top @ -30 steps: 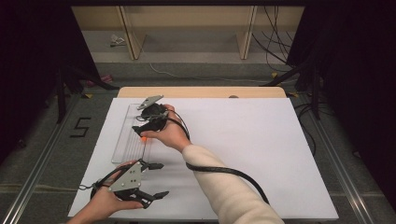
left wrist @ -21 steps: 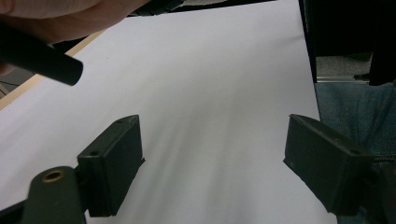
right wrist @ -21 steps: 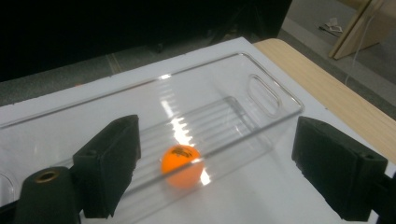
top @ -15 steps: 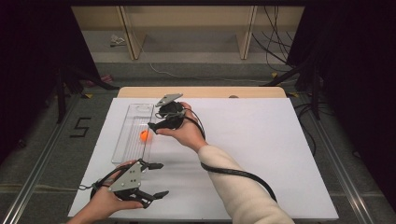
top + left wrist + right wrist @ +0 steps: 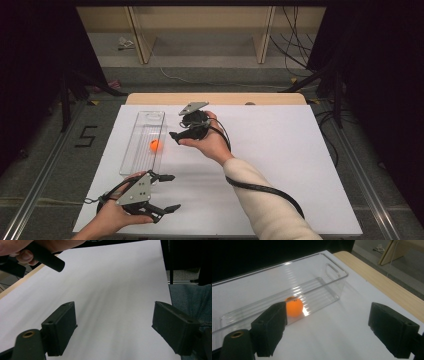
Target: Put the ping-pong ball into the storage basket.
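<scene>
Right gripper (image 5: 176,136), as I see it from the high view, hangs just beside the clear plastic bin (image 5: 134,152), its jaws spread wide with nothing between them. From that gripper's own view I look between its two black pads (image 5: 270,327) at an orange ball (image 5: 294,307) lying on the ribbed floor of the bin (image 5: 329,271), about midway along its length; the ball is apart from the pads, with the bin's near wall between them. In the high view the ball (image 5: 155,146) sits toward the bin's right wall. The bin stands lengthwise on the left part of the white table sheet (image 5: 280,150), its handle cut-out at the far end. Left gripper (image 5: 167,192) rests low at the near left corner of the sheet, held in the person's left hand (image 5: 107,220), and I see its jaws opened wide as well, holding nothing; its own view looks across bare white sheet (image 5: 112,290) between the pads (image 5: 60,327).
</scene>
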Motion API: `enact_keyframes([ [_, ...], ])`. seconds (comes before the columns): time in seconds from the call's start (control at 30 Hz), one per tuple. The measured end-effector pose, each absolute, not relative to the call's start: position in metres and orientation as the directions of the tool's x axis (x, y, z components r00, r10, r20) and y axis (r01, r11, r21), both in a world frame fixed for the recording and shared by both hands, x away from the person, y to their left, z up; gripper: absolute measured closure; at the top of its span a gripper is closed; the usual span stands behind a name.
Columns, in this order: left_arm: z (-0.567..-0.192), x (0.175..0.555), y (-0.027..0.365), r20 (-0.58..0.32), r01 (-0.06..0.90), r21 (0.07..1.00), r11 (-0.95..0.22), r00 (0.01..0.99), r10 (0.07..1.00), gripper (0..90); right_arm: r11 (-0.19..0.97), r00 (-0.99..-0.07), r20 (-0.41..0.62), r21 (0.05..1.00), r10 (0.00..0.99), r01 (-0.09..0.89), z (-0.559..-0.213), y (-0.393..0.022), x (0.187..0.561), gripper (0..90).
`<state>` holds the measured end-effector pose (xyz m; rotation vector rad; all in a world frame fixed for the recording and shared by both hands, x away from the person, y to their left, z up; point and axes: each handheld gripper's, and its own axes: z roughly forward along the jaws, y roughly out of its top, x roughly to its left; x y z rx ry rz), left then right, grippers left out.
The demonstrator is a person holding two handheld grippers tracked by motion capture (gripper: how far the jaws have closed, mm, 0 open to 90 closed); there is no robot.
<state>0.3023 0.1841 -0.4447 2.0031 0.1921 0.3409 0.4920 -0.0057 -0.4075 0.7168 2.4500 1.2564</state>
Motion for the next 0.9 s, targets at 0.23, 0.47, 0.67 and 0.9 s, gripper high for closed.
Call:
enact_keyframes([
  [0.23,-0.445,0.302,0.184,0.154,-0.014,0.897,-0.441,0.946,0.284,18.8,0.492,-0.827,-0.032,0.816,0.562,0.302,-0.409,-0.017,0.49,16.3],
  [0.47,-0.445,0.302,0.184,0.153,-0.012,0.898,-0.44,0.946,0.286,18.8,0.491,-0.82,-0.032,0.814,0.572,0.311,-0.411,-0.029,0.489,16.4],
  [0.67,-0.445,0.302,0.184,0.155,-0.014,0.898,-0.44,0.946,0.286,18.8,0.488,-0.811,-0.031,0.812,0.584,0.321,-0.413,-0.04,0.487,16.3],
  [0.9,-0.445,0.302,0.184,0.155,-0.014,0.897,-0.441,0.946,0.286,18.9,0.48,-0.8,-0.026,0.811,0.6,0.334,-0.416,-0.052,0.486,16.3],
])
